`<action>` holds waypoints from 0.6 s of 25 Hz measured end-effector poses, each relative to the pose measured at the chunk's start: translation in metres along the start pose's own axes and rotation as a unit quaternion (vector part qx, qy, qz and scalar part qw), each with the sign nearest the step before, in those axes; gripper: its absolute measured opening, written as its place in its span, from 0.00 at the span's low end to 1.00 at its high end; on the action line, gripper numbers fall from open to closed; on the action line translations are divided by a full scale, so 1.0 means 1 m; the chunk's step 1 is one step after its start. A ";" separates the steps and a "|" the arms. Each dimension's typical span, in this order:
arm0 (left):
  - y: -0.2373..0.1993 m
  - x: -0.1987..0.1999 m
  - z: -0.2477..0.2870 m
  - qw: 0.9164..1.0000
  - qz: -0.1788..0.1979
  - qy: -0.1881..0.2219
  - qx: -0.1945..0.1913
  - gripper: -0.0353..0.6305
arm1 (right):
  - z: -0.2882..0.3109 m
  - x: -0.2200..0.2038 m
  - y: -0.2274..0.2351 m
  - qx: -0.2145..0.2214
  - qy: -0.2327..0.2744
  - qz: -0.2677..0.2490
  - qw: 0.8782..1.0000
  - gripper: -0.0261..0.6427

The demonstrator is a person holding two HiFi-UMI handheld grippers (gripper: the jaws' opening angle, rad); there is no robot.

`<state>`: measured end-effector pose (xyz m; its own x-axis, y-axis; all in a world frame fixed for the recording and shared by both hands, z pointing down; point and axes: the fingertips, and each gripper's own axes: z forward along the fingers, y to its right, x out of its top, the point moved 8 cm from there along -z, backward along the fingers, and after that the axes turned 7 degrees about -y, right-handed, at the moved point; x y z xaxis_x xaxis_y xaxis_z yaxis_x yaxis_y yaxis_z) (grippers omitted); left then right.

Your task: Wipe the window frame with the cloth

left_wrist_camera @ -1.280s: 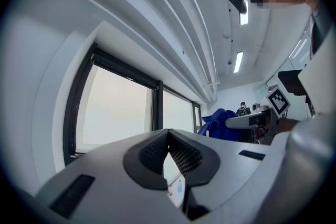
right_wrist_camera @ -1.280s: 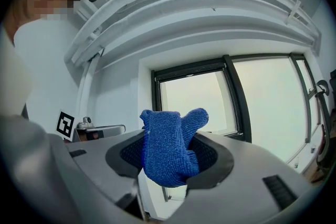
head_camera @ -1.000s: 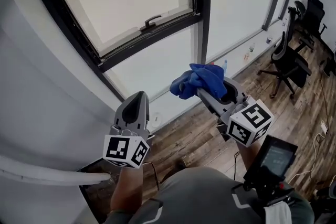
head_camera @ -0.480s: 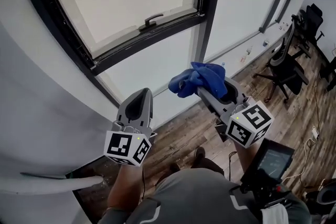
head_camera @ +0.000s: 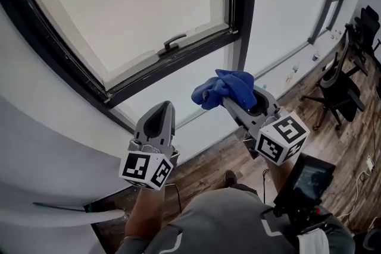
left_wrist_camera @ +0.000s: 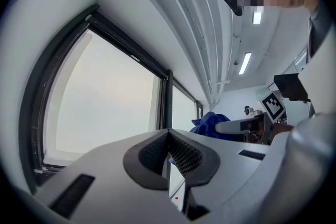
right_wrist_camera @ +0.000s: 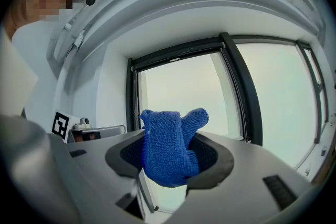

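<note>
A bunched blue cloth (head_camera: 224, 88) (right_wrist_camera: 169, 147) is clamped in my right gripper (head_camera: 232, 101) (right_wrist_camera: 170, 157), which is shut on it and held a short way off the window. The black window frame (head_camera: 172, 58) (right_wrist_camera: 241, 92) crosses the head view, with a thick upright post (head_camera: 241, 3) and a handle (head_camera: 171, 42) on the lower bar. My left gripper (head_camera: 159, 118) (left_wrist_camera: 169, 157) is shut with nothing in it, pointing toward the lower left of the frame (left_wrist_camera: 50, 102). The cloth (left_wrist_camera: 210, 122) shows past its tip.
White wall (head_camera: 53, 151) lies below and left of the window. A white pipe (head_camera: 53, 215) runs low at the left. Black office chairs (head_camera: 342, 89) stand on the wood floor (head_camera: 214, 157) at the right. A phone (head_camera: 309, 178) hangs on the person's chest.
The view has tilted up and left, so the window fills more of the picture. Both grippers kept their pose, the cloth still in the right one.
</note>
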<state>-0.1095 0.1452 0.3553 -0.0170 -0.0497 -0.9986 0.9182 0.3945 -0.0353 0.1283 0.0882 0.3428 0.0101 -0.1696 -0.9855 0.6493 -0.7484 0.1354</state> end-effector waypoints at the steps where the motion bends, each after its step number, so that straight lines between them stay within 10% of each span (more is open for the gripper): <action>1: 0.001 0.003 0.011 1.000 0.000 0.001 0.003 0.06 | 0.003 0.004 0.012 0.002 0.002 0.001 1.000 0.36; 15: -0.004 0.020 0.141 0.999 0.008 -0.021 0.037 0.06 | 0.060 0.029 0.145 0.035 -0.001 0.010 0.999 0.36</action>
<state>-0.0572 0.0131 0.3405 0.0140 -0.0825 -0.9965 0.9448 0.3273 -0.0139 0.1774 -0.0640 0.3397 0.0207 -0.1860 -0.9823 0.5947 -0.7875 0.1617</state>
